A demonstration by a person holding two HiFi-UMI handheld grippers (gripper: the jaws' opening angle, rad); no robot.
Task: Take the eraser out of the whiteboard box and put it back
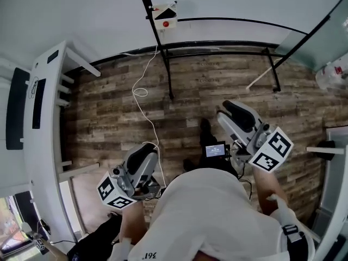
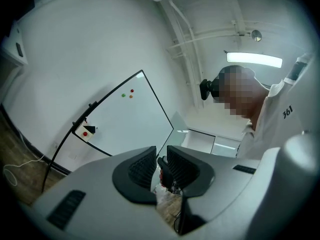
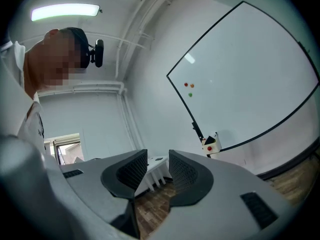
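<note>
The whiteboard box [image 1: 165, 16] is a small white box with a red dot, hung on the board's black frame, far ahead of me. A black eraser [image 1: 165, 12] sticks out of its top. The box also appears in the left gripper view [image 2: 86, 130] and the right gripper view [image 3: 210, 143], well beyond the jaws. My left gripper [image 1: 148, 150] hangs low over the wooden floor, its jaws [image 2: 161, 166] a narrow gap apart and holding nothing. My right gripper [image 1: 227, 109] is higher at the right, open and empty [image 3: 158, 171].
The whiteboard [image 3: 250, 74] stands on a black-legged stand [image 1: 169, 75] and carries small coloured magnets [image 2: 129, 93]. A white cable [image 1: 142, 99] trails over the floor. A white desk [image 1: 49, 124] lines the left side. A small screen [image 1: 215, 150] sits at my front.
</note>
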